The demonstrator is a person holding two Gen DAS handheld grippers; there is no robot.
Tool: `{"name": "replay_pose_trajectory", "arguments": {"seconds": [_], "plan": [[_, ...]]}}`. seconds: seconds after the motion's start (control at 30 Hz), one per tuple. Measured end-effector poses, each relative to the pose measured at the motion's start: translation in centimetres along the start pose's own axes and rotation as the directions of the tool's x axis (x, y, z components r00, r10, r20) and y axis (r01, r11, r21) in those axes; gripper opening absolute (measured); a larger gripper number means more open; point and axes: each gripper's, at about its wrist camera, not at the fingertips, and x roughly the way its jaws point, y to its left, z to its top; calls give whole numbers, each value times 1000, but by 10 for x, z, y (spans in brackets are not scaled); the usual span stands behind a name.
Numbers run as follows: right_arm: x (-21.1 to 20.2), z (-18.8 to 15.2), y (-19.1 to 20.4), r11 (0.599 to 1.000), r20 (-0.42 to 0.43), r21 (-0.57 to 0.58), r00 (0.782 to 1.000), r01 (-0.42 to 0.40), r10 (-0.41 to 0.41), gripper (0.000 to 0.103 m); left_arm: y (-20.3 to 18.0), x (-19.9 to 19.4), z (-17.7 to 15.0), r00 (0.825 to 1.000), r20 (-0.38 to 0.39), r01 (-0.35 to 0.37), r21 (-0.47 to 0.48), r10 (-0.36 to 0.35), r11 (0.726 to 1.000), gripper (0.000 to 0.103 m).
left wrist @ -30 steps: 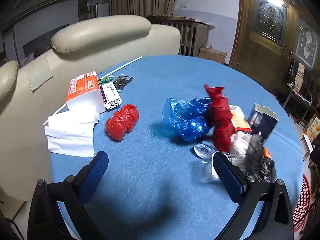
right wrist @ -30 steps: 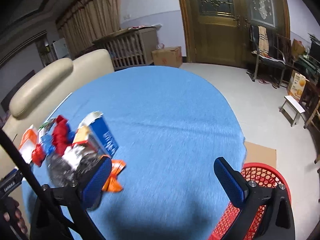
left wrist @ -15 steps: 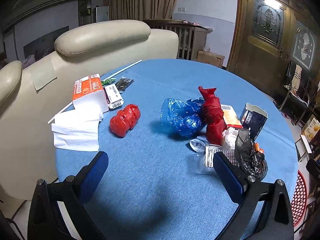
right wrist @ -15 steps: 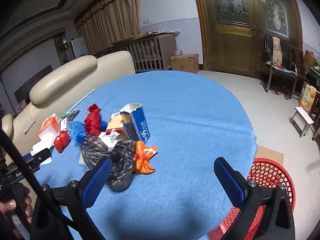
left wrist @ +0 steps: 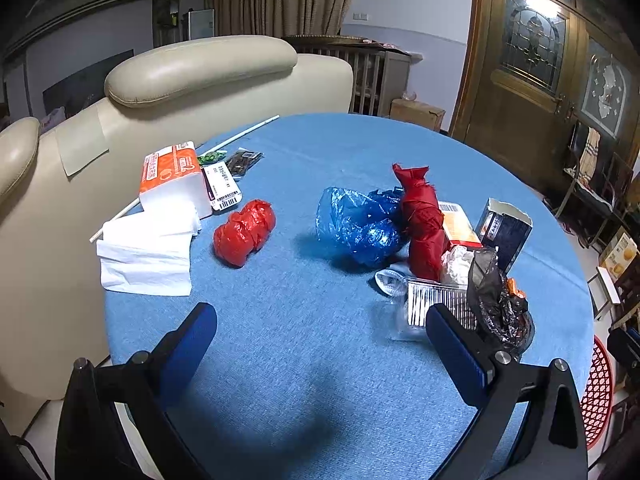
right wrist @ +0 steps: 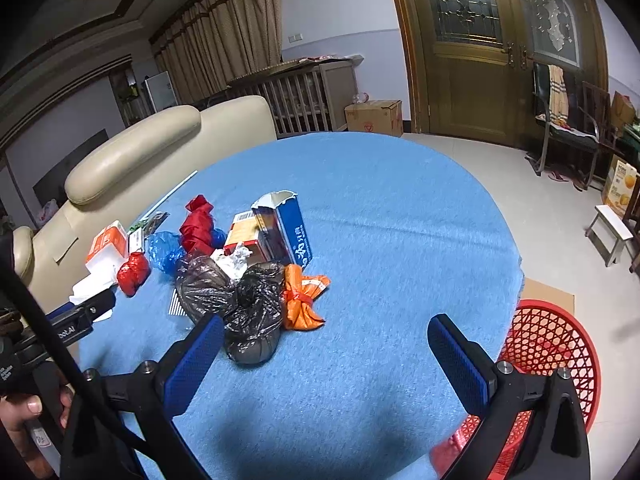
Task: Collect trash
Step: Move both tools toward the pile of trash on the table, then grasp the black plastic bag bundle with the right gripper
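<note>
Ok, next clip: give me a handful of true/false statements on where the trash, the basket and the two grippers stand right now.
1. Both the left gripper and the right gripper are open and hold nothing. True.
2. The red basket stands on the table. False: it sits on the floor beside the table's edge.
3. The small red bag lies apart from the main pile, near the tissue pack. True.
4. The black bag is already in the basket. False: it is on the table, next to the orange bag.
5. The blue bag touches the tall red bag. True.
</note>
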Motion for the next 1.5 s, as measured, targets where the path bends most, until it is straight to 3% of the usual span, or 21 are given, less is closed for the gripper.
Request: {"name": "replay_pose_trajectory", "arguments": {"seconds": [1.5], "plan": [[46,-14,38,995,-131,-7,986,-103,101,103,22,30,-9,998,-60,1,-41,-3,999,103]]}}
